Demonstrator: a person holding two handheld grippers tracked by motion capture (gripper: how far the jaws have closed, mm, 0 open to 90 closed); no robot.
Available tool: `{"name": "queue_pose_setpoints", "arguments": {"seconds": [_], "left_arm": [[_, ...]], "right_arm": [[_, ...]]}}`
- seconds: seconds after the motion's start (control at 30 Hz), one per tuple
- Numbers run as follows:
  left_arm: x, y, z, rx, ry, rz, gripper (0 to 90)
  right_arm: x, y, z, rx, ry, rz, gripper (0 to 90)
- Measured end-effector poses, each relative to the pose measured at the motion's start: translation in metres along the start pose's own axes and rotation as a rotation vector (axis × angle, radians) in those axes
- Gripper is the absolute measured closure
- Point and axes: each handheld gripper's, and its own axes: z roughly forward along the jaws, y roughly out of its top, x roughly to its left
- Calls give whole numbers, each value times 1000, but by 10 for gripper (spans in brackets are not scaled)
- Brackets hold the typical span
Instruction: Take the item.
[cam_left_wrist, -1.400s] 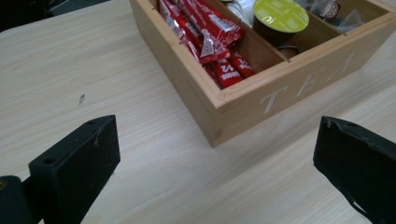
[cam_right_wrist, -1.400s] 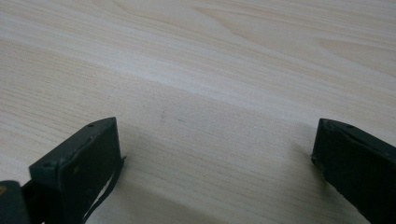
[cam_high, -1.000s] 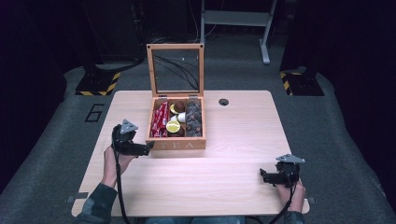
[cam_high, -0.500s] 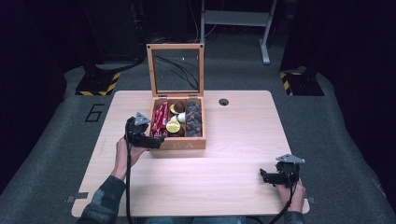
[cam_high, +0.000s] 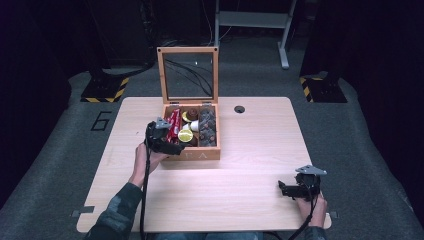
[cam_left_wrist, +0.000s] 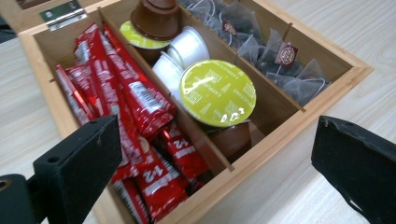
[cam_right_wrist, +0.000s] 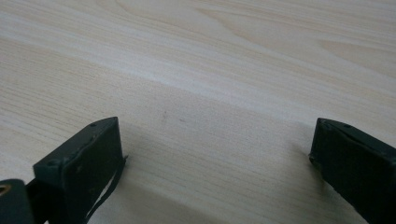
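Hovering left gripper (cam_high: 175, 148) (jaws apart), tea box (cam_high: 200, 154)

Light wood table (cam_high: 250, 165); open wooden tea box (cam_high: 192, 152) sits on it, toward far-left of centre.

An open wooden tea box (cam_high: 192, 152) with a raised glass-paned lid holds red stick sachets (cam_left_wrist: 133, 100), green-lidded brown capsules (cam_left_wrist: 217, 93) and mesh pyramid teabags (cam_left_wrist: 275, 60) in three compartments.

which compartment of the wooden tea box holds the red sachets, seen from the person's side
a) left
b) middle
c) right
a: the red foil sachets fill the left compartment of the open wooden tea box, nearest the open left gripper; round capsules sit in the middle.
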Motion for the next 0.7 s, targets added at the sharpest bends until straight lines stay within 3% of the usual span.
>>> {"name": "queue_pose_setpoints", "arguments": {"seconds": [0.33, 0.57, 0.7], "left_arm": [[-5, 10, 18, 26, 2, 35, 57], [-6, 14, 31, 38, -9, 28, 88], [-7, 16, 36, 47, -1, 43, 145]], "right_arm": [[0, 0, 0, 1, -1, -1, 18], [0, 0, 0, 1, 0, -1, 19], [0, 0, 0, 0, 0, -1, 19]]}}
